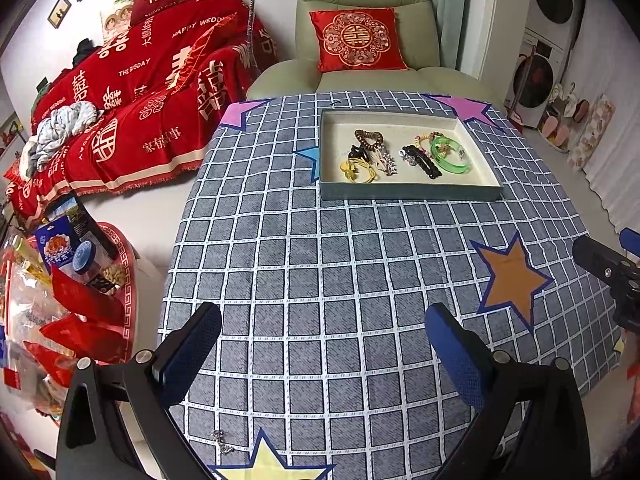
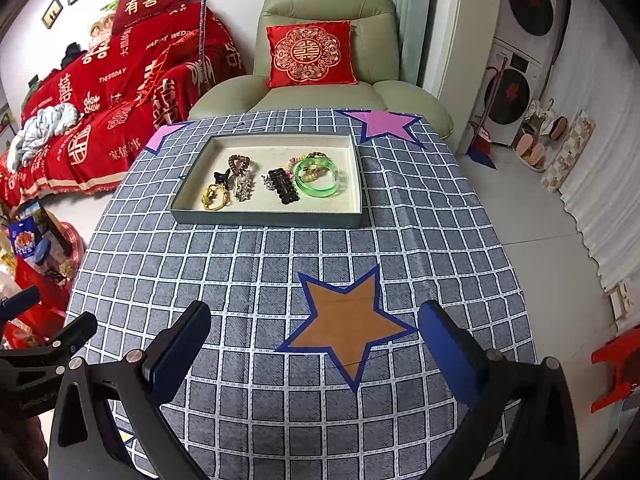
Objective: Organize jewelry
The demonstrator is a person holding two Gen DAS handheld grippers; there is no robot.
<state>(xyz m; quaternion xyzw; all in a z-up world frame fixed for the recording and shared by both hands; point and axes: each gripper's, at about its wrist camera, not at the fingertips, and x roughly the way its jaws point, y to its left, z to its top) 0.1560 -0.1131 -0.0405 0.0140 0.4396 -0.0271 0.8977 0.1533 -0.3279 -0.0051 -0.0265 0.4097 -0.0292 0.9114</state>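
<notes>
Left claw [image 1: 322, 340] wide apart, empty; right claw [image 2: 316, 334] likewise, above tablecloth [image 2: 256, 280]; tray [image 2: 268, 216] beyond

Left gripper [image 1: 322, 354]: two black arms, broad and angular, each tipped with a blue textured pad [image 1: 456, 354]. Round silver screws [image 1: 143, 357] at the finger pivots, more on the outer frame. Triangular cut-outs in the black side plates.

Right gripper [image 2: 314, 350]: same build. Black frame, blue pads [image 2: 452, 354], silver screw heads [image 2: 133, 357] near each finger base. Faint lettering on the black body at far left, unreadable.
</notes>
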